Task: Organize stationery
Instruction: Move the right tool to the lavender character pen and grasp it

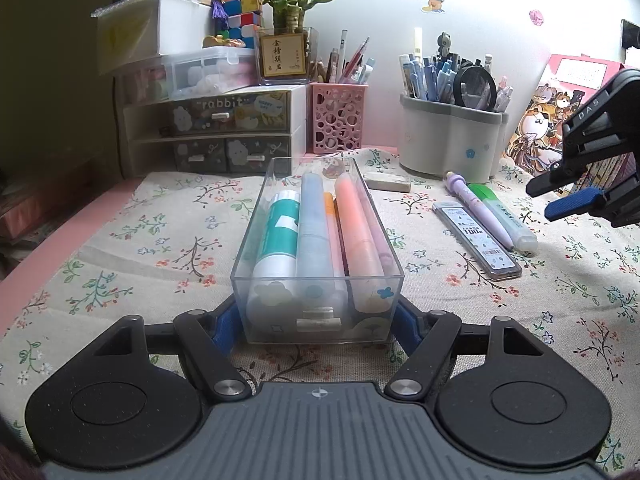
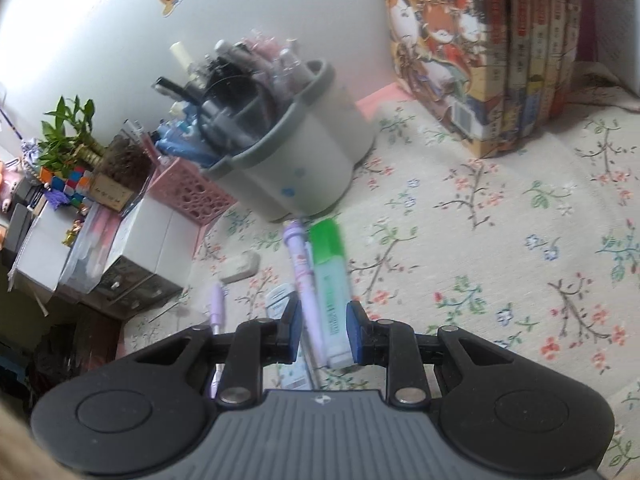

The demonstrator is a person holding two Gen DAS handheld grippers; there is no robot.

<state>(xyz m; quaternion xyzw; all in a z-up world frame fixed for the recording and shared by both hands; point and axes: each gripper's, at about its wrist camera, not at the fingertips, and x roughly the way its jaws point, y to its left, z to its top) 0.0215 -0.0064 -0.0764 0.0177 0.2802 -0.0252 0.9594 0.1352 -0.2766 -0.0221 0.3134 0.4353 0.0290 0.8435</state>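
Observation:
A clear plastic box point(image 1: 316, 280) holds several markers and a teal-and-white glue stick point(image 1: 277, 236). My left gripper point(image 1: 318, 328) is shut on the box's near end, one blue pad on each side. On the floral cloth to the right lie a lead refill case point(image 1: 476, 240), a purple pen point(image 1: 478, 210) and a green highlighter point(image 1: 502, 214). My right gripper point(image 2: 323, 334) is open and hovers above the green highlighter point(image 2: 330, 280) and purple pen point(image 2: 302, 276), with both between its fingers. It also shows at the right edge of the left wrist view point(image 1: 568, 196).
A white eraser point(image 1: 388, 181) lies behind the box. A grey pen pot point(image 1: 448, 136), a pink mesh holder point(image 1: 338, 120) and small drawers point(image 1: 212, 132) stand at the back. Books point(image 2: 500, 48) stand at the back right. A second purple pen point(image 2: 216, 308) lies left of my right gripper.

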